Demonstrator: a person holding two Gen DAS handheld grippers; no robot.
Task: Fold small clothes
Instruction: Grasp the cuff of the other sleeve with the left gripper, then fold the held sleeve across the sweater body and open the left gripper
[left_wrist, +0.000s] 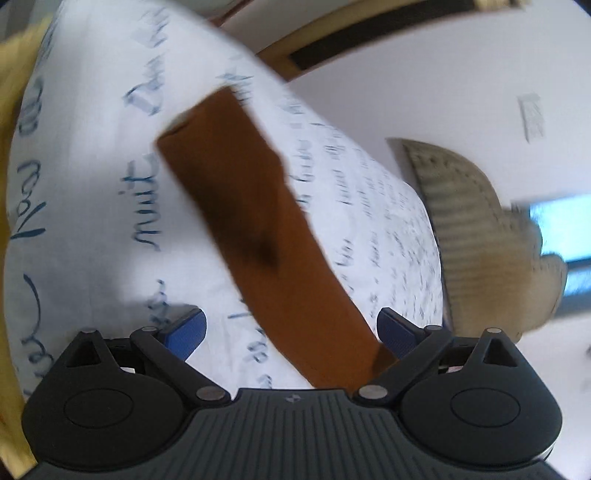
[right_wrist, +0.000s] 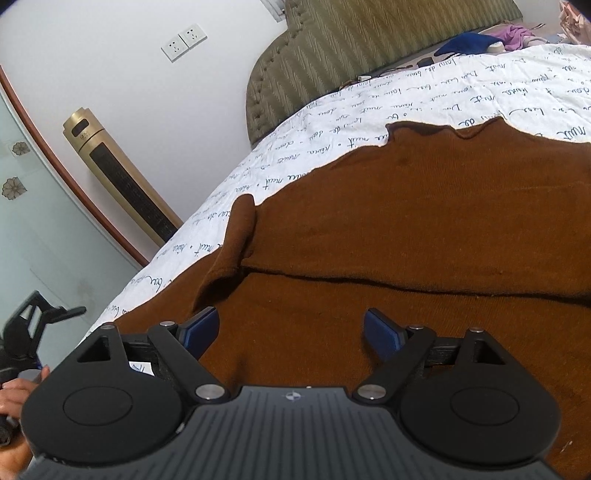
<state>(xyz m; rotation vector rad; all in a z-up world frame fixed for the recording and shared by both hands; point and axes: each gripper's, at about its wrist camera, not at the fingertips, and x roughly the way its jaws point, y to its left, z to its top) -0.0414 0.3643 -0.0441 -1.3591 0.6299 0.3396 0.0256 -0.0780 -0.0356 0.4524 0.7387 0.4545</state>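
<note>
Both claws are wide open right now. The left claw (left_wrist: 291, 330) has its blue pads spread far apart, nothing pinched between them, and its view is pretty blurry. The right claw (right_wrist: 291, 330) is the same deal, blue pads well apart and gripping nothing. In the right wrist view you can spot the person's left hand (right_wrist: 16, 391) at the lower left edge, wrapped around the other tool's handle.

Left wrist view: tilted, blurred, close over the bed (left_wrist: 92, 177), facing the headboard (left_wrist: 461, 221). Right wrist view: low over the bed (right_wrist: 406, 99), also facing the headboard (right_wrist: 351, 48); both share it.
</note>
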